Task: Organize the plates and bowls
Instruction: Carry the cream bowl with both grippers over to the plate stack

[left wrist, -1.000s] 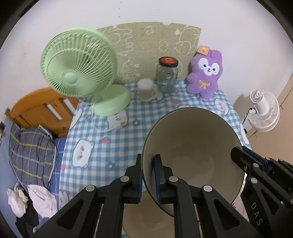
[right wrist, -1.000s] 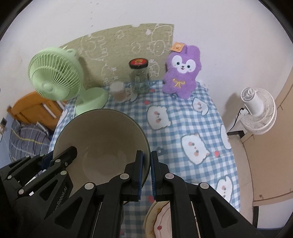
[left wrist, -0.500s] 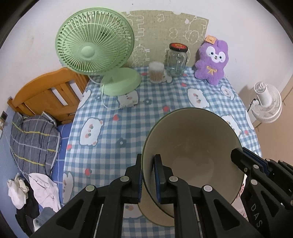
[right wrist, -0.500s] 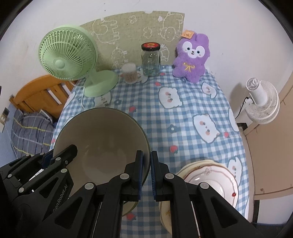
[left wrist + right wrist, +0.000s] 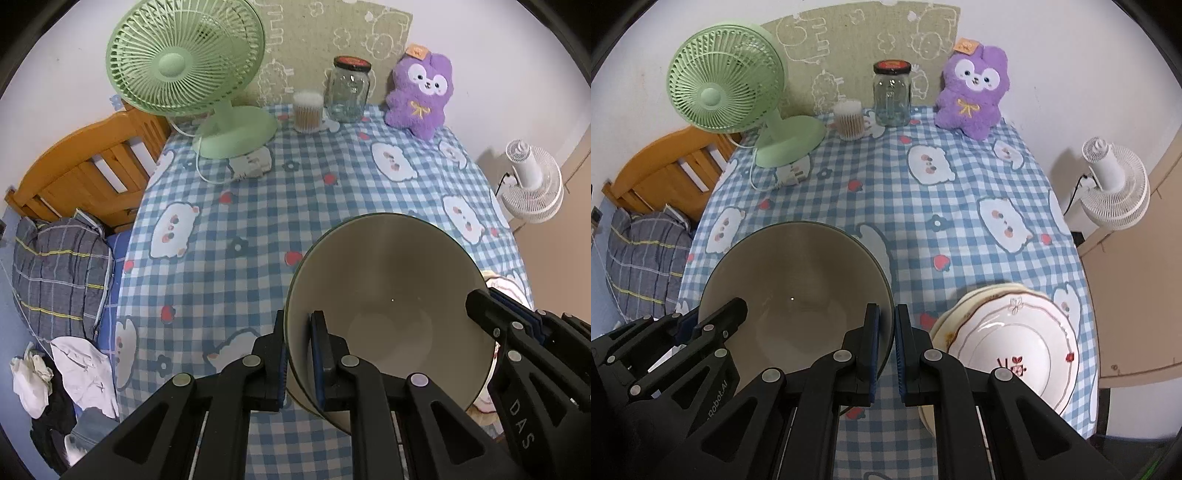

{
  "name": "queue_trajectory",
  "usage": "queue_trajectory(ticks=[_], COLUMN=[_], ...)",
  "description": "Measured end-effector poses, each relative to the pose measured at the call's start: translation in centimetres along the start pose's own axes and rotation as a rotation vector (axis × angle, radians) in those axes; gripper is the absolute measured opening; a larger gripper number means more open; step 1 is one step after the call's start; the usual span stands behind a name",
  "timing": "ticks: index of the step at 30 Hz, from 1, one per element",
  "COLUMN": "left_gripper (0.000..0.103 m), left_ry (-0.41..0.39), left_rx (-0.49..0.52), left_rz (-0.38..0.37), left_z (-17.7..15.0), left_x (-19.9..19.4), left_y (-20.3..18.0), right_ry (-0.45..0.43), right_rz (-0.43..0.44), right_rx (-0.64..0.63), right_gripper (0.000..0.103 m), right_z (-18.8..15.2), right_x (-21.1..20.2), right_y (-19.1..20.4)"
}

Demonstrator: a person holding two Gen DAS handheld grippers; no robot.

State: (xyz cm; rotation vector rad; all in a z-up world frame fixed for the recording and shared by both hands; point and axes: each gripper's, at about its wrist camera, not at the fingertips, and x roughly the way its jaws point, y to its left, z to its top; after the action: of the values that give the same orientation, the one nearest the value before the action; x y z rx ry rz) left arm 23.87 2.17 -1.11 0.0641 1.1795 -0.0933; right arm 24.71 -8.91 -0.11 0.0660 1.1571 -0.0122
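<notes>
Bowl (image 5: 798, 295) held above counter (image 5: 960, 206), one rim in left claw (image 5: 297, 350), opposite rim in right claw (image 5: 884, 343); both claws clenched on it. Plates (image 5: 1008, 347) already stacked at right near corner of checked cloth. Judged: plates gathered, bowl not yet set down. Left to do: lower bowl, likely onto or beside stack, then release. No other dishes visible.

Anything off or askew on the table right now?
Mostly fine. The bowl is clamped at opposite rims by the left gripper and right gripper. Only oddity: the plates near the table edge are stacked unevenly, lower rims sticking out left of the top one. No spills or damage visible.
</notes>
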Motion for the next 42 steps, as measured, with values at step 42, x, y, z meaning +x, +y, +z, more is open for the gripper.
queue_trajectory(ticks=[42], left_gripper=[0.040], left_ry=[0.022], left_rx=[-0.021], left_rz=[-0.022], left_z=[-1.7], left_x=[4.5], left_y=[1.2], right_ry=[0.123], right_rz=[0.035], right_rx=[0.012], right_gripper=[0.012], right_z=[-1.1], right_x=[5.1], right_y=[0.7])
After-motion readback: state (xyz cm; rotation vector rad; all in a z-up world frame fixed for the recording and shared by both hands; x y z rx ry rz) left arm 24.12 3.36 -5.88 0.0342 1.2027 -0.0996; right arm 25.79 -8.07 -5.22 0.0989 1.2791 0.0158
